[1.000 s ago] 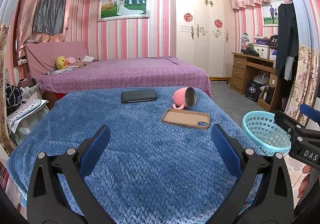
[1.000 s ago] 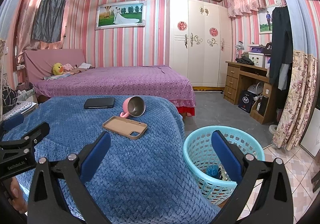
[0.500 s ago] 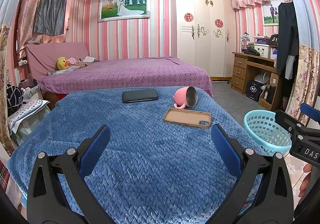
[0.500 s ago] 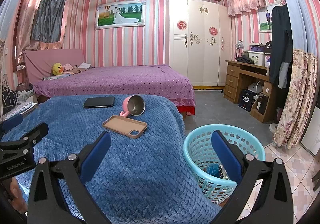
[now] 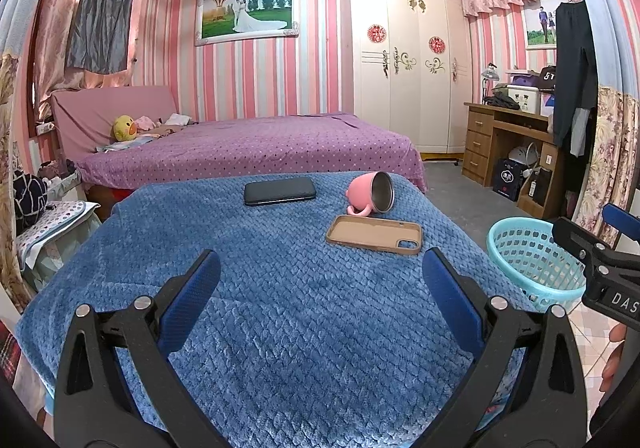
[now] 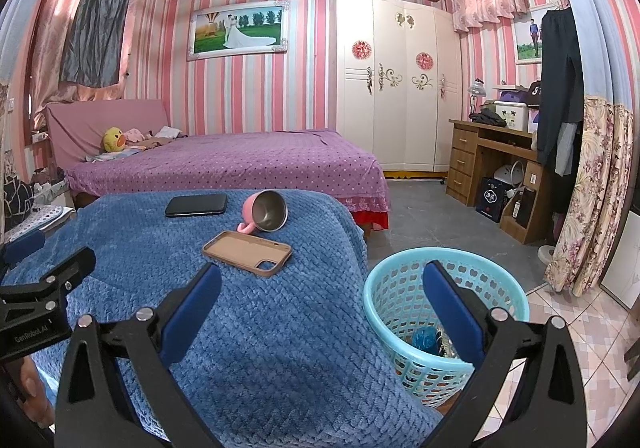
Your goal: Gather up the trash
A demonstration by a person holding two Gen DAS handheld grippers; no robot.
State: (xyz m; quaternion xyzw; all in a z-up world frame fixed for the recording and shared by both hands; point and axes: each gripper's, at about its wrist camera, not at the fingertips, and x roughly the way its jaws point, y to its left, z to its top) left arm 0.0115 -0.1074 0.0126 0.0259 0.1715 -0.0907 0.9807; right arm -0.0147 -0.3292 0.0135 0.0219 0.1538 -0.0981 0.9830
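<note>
Nothing moved over the last second — left gripper [image 5: 320, 288] and right gripper [image 6: 320, 288] both hover with jaws apart, empty. Trash sits in the basket [image 6: 400, 276] (beside the table); blanket [image 5: 280, 308] holds only phone [image 5: 280, 190], cup [image 5: 370, 193], case [image 5: 374, 234] — looks done

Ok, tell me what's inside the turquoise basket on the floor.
Through the rim of the basket, a blue crumpled item and some other scraps lie at the bottom. The right gripper's finger covers part of the inside.
</note>
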